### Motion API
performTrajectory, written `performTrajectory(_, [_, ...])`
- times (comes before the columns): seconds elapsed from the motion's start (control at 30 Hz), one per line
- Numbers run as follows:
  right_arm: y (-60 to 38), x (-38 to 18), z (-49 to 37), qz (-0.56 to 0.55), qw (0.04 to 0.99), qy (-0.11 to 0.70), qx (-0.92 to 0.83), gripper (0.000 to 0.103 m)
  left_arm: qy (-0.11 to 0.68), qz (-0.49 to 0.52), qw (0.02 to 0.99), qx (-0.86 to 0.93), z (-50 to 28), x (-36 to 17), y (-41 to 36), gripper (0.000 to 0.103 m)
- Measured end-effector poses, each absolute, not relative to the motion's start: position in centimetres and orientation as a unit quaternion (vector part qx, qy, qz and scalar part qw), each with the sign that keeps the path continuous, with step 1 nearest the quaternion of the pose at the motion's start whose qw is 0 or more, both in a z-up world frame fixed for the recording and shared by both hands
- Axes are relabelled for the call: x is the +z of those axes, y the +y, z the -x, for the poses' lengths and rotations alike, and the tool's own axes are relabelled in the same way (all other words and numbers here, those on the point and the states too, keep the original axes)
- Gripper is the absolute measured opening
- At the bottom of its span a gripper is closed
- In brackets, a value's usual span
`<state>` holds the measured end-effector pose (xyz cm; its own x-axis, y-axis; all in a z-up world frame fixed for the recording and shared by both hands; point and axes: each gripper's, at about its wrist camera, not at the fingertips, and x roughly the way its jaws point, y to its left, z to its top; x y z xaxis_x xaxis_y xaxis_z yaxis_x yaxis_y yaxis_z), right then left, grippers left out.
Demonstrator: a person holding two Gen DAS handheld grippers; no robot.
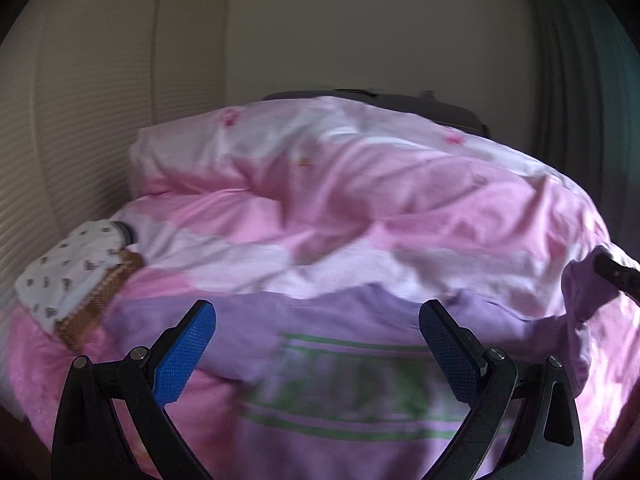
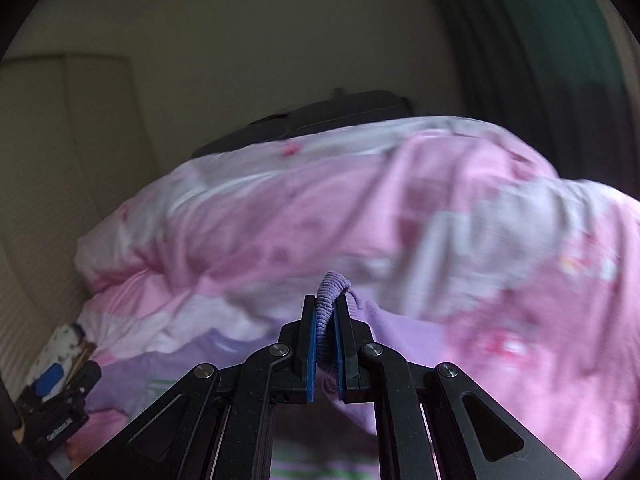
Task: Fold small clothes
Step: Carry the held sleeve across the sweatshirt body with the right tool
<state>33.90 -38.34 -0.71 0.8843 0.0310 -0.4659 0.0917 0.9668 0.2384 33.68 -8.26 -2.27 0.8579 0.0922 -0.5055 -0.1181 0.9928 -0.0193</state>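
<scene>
Bedroom, bed (image 1: 500, 216) under a rumpled pink duvet. Purple shirt (image 1: 340, 360) spread on the near edge. Right claw (image 2: 325, 332) clamped on its ribbed cuff (image 2: 332, 284); left claw (image 1: 316, 344) wide apart above the shirt, gripping nothing. Thin pinch, could slip out mid-fold. Soft duvet underneath, probably bunching up too.

I face a bed (image 1: 400, 208) covered by a rumpled pink-and-white duvet (image 1: 340, 184), with a plain cream wall (image 1: 360, 32) behind it, ribbed cream wardrobe doors (image 1: 80, 120) at left and dark green curtains (image 1: 572, 80) at right in dim light.
</scene>
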Motion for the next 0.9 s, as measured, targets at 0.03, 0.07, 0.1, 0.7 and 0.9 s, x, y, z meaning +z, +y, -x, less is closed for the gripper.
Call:
performTrajectory(0.03, [-36.1, -0.8, -35.1, -0.114, 0.963, 0.243, -0.007, 0.008, 0.263, 0.028, 0.962, 0.064, -33.7, -2.3, -6.7, 0.103])
performTrajectory(0.07, [-34.3, -1.1, -35.8, -0.101, 0.964, 0.246, -0.002, 0.008, 0.266, 0.031, 0.961, 0.071, -33.7, -2.5, -5.4, 0.103])
performTrajectory(0.1, [-32.2, -1.5, -36.8, -0.086, 0.964, 0.250, 0.002, 0.008, 0.269, 0.032, 0.960, 0.075, -33.8, -2.7, -4.4, 0.103])
performTrajectory(0.7, [-15.3, -11.2, -40.0, 0.032, 0.939, 0.330, 0.090, 0.055, 0.301, 0.054, 0.947, 0.101, -34.1, -6.1, 2.8, 0.103])
performTrajectory(0.9, [-21.2, -9.2, -35.9, -0.022, 0.952, 0.299, 0.063, 0.058, 0.304, 0.053, 0.948, 0.084, -34.8, -6.6, 0.5, 0.103])
